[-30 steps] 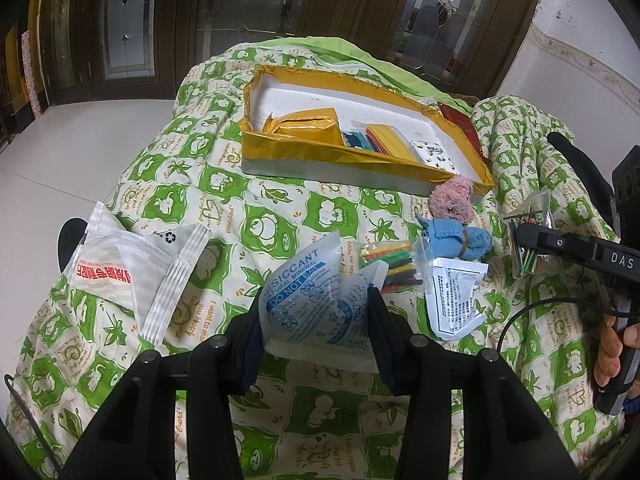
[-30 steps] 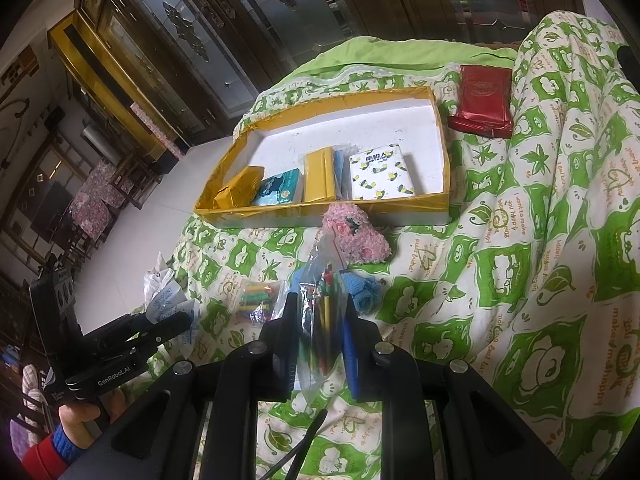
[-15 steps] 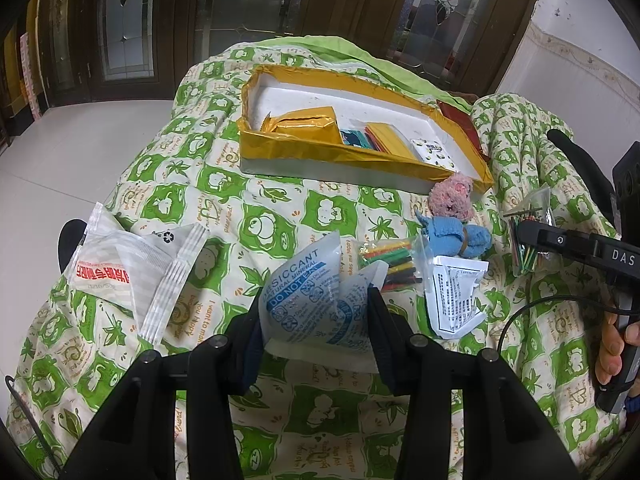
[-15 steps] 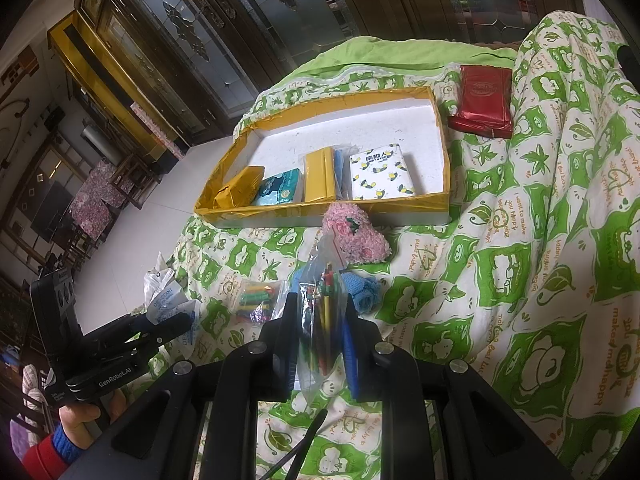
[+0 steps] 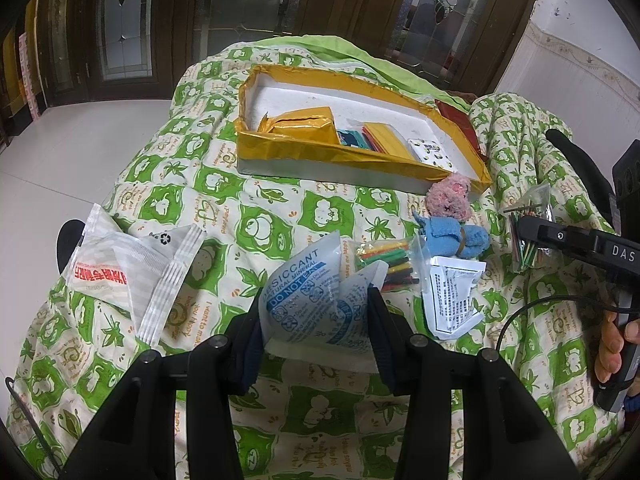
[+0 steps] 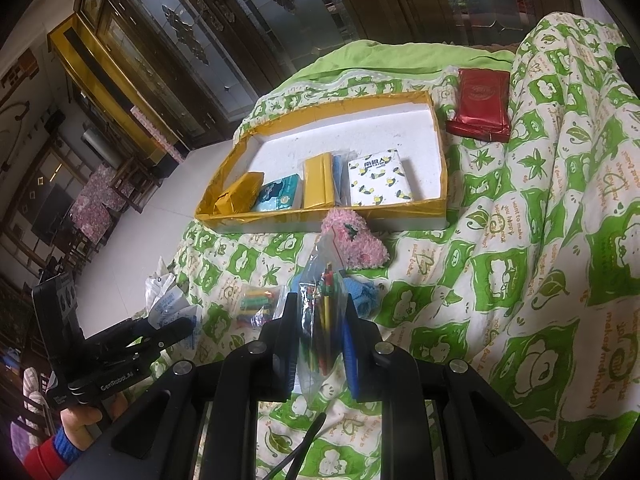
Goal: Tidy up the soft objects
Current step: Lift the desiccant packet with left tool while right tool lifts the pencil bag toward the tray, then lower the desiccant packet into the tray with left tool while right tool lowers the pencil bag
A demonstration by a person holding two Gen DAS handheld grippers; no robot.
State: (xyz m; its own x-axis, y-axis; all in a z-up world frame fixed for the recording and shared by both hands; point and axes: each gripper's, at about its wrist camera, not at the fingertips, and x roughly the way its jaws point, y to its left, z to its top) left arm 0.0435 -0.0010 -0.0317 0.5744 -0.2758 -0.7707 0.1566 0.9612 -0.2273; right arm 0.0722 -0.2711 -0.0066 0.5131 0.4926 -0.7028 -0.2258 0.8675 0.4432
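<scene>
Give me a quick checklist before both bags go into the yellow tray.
1. Left gripper shut on desiccant packet: ok.
2. Right gripper shut on clear bag of coloured sticks: ok.
3. Free floor space in yellow tray: ok, the back half is bare.
4. Path to tray: not ok, pink plush lies against the front wall.
5. Grip firmness: cannot tell.

Glossy gold-foil tray (image 5: 320, 151), fuzzy pink plush (image 5: 448, 199)
</scene>
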